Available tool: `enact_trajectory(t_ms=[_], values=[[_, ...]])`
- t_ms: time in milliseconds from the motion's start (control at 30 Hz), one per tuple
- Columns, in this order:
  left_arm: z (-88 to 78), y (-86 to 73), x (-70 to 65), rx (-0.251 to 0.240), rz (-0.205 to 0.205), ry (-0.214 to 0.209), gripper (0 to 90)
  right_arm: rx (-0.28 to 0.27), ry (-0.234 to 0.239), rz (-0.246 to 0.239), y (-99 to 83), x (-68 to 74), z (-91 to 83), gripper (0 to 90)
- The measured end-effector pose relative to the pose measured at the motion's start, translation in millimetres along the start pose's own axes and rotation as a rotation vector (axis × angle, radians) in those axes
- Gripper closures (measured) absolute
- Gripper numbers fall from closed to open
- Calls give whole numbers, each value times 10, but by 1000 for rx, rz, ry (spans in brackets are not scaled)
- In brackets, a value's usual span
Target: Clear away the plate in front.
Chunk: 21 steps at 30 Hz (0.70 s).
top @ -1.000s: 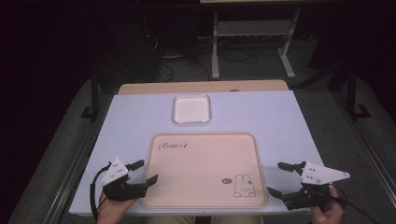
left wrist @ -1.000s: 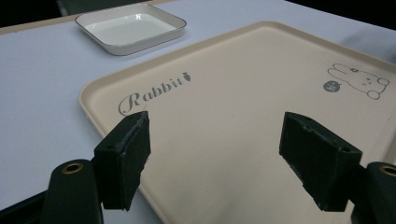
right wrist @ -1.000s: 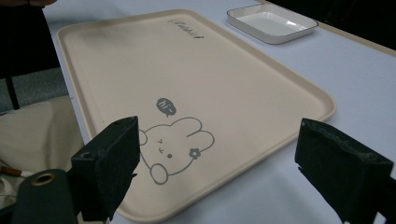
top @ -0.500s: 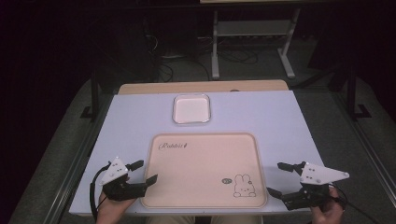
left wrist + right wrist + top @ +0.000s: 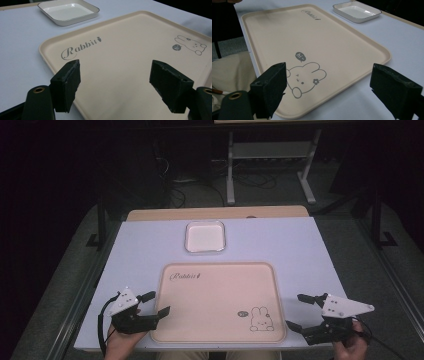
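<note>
White table [image 5: 280,245]: both tongs gape beside the beige tray [image 5: 215,295]

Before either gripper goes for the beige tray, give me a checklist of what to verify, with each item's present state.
1. Left gripper open: ok, jaws wide apart.
2. Right gripper open: ok.
3. Beige tray bare: ok, nothing lies on it.
4. Tray flat on the table: ok.
5. White dish apart from the tray: ok, a gap of table between them.
6. Jaws lined up on the tray's rim: cannot tell; both sit beside its near corners.
</note>
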State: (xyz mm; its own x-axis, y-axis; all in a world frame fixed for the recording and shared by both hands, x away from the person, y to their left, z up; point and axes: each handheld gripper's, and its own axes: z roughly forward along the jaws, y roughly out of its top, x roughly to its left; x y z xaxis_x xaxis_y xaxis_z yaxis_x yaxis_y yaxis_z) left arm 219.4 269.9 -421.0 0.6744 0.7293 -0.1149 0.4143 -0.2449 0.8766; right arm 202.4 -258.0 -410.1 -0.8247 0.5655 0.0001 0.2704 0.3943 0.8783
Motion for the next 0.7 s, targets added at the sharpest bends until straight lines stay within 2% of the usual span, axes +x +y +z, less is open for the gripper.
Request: enact_trajectory(t_ms=[467, 700], values=[[61, 39, 36, 12, -11, 7, 244, -1, 0, -2, -2, 4, -6, 131], [145, 126, 27, 42, 17, 0, 244, -3, -4, 6, -7, 1, -10, 131]])
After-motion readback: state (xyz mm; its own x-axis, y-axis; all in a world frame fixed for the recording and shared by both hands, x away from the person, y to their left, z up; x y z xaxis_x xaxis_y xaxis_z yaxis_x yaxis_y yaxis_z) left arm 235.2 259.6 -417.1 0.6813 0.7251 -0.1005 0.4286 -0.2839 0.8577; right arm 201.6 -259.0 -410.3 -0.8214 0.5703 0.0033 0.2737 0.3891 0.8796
